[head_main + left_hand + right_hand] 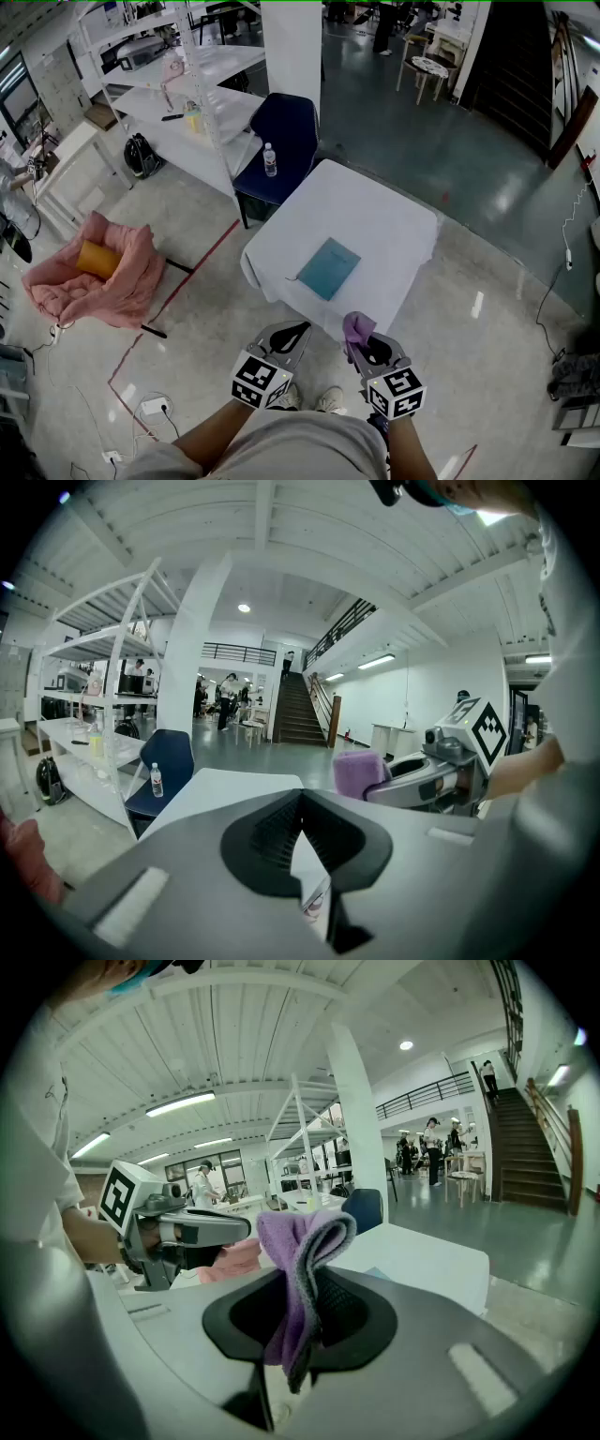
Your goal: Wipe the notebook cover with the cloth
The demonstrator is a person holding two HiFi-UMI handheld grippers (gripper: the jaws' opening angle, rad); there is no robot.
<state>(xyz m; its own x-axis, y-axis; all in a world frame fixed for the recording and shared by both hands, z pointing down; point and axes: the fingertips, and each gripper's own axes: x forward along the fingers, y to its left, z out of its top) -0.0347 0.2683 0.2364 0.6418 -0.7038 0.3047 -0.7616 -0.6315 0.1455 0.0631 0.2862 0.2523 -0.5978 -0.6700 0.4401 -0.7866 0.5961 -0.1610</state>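
Left gripper: we hold the left gripper low at our waist, short of the near edge of the table and not touching it. Its own view shows the jaws brought together at the tips, with nothing between them.
Right gripper: the right gripper sits beside the left one at about the same height, also short of the table edge. Its jaws are pressed onto a fold of the cloth.
Cloth: the purple cloth stands up out of the right jaws in a doubled fold. A loose end hangs down between them, and we see a greyish inner face along the fold.
Notebook: the teal notebook lies flat and closed on the table, in the half nearer to us and turned at an angle to the table's sides. Neither gripper touches it, and the cloth is well clear of it.
Table: the table is covered in white and we see only the notebook on it.
Beyond the table: a dark blue chair stands at the far corner with a water bottle upright on its seat.
To our left: a pink padded seat on the floor holds an orange cushion. White shelving runs behind it.
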